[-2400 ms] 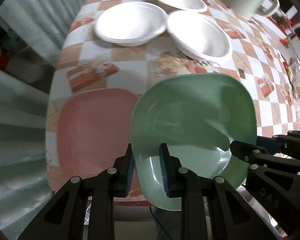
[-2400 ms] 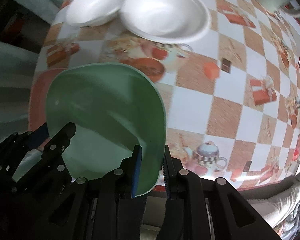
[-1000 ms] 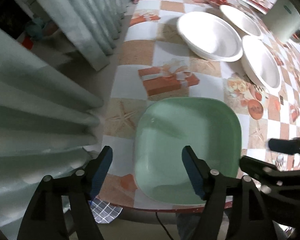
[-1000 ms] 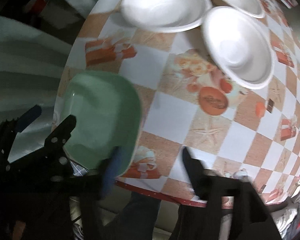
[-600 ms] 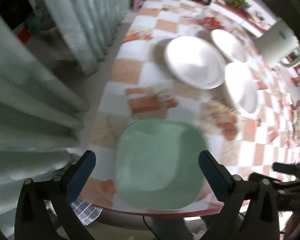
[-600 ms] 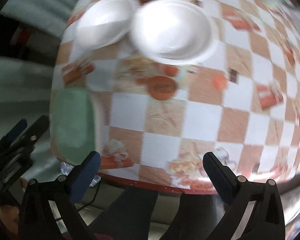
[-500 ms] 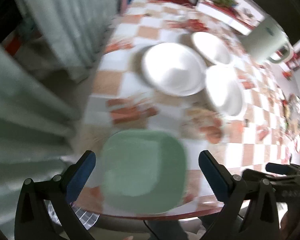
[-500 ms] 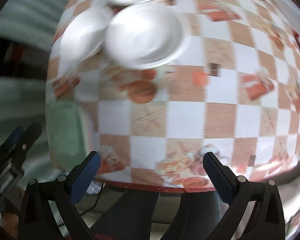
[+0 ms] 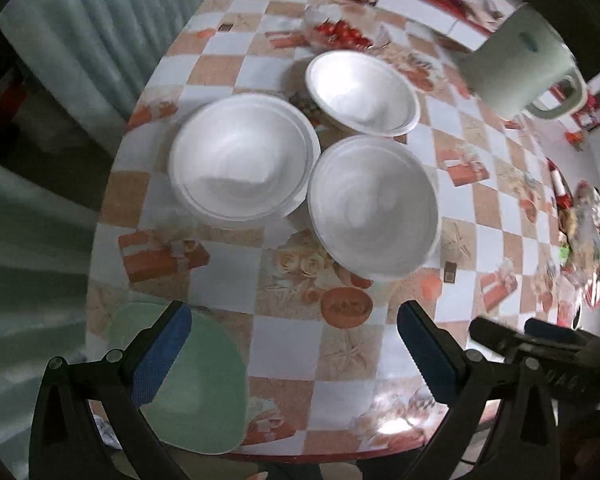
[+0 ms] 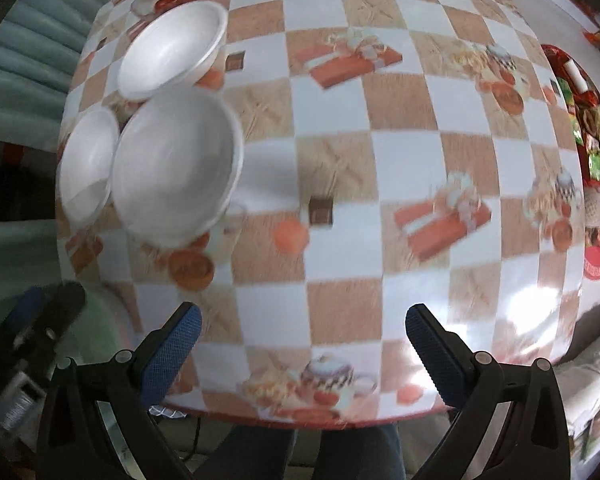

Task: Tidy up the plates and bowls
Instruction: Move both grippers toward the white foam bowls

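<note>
Bowls first: we've got three white foam bowls clustered on the tabletop, which wears a checkered orange-and-white cloth with gift boxes and teapots printed on it. In the left wrist view the left bowl sits centre-left, the near bowl is just right of it with rims touching or nearly so, and the far bowl is above them toward the top of the frame. The same trio shows up at the left side of the right wrist view.

The green plate lies flat at the lower left of the left wrist frame, right at the tabletop's near edge, partly behind our left finger. We can't see any other plate under it from here.

Our left gripper has its fingers spread wide apart with nothing between them, just cloth below. They've just been opening. Same story for our right gripper: fingers wide apart, just been opening, holding nothing, over a bare stretch of checkered cloth at the bottom middle of its frame.

A pale green pitcher stands at the upper right of the left view, and a dish of red tomatoes sits beyond the far bowl.
</note>
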`<state>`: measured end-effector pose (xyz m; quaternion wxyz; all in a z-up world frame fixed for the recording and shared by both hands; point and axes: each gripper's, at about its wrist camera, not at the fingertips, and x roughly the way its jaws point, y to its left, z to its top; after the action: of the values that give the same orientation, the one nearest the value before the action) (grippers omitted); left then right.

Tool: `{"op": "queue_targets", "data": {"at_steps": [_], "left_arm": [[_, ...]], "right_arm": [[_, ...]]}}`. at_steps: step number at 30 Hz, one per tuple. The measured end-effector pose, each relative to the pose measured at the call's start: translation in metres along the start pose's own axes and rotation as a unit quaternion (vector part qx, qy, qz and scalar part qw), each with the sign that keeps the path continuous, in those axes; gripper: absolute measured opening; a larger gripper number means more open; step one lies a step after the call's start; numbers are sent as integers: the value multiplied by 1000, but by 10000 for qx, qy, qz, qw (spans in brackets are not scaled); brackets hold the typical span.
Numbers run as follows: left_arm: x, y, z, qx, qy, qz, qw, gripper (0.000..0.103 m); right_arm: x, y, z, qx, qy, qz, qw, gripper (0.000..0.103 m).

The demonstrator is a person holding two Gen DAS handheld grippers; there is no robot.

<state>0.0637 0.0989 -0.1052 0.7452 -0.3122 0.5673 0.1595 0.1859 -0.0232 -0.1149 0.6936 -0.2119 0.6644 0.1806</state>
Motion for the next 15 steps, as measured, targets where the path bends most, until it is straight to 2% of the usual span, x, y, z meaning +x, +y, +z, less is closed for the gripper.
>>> {"op": "queue_targets", "data": {"at_steps": [5, 10, 15], "left_arm": [[28, -9, 14, -558, 212, 312, 9977, 103], [47, -10, 25, -1187, 348, 612, 9904, 103], [59, -11, 35, -1589, 445, 657, 9841, 103]], "right_arm": [[9, 1, 47, -308, 22, 41, 9995, 103], [22, 15, 85, -753, 91, 67, 9971, 103], [33, 36, 114, -1270, 122, 56, 9918, 103]]}}
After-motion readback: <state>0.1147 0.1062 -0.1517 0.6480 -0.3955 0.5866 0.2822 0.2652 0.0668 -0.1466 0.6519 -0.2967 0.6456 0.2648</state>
